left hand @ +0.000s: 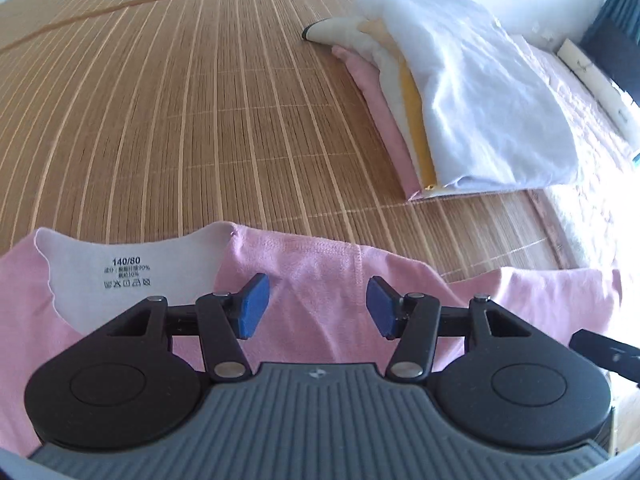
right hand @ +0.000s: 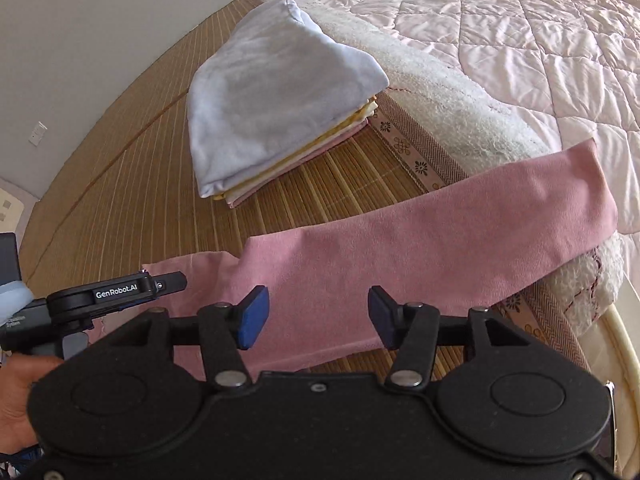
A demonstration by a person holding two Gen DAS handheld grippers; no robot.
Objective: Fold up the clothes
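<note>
The pink cotton long-sleeved top [left hand: 312, 280] lay unfolded across each frame's lower half, sleeve [right hand: 440, 236] outstretched, under the open, empty left gripper [left hand: 316, 306] and right gripper [right hand: 318, 316], while the folded stack of pale garments [right hand: 276, 96] waited finished above.

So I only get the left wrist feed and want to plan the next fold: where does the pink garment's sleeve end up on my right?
Observer: The sleeve runs out past the bamboo mat's patterned border and its end lies on the fluffy white blanket.
Operator: Is the right gripper holding it?
Observer: No, the right gripper is open above the sleeve, nothing between its pads.
Operator: What lies beyond that blanket?
Observer: A quilted pale pink bedspread.
Operator: And the folded stack?
Observer: The folded stack sits on the mat right beside the blanket edge, pale blue piece on top.
</note>
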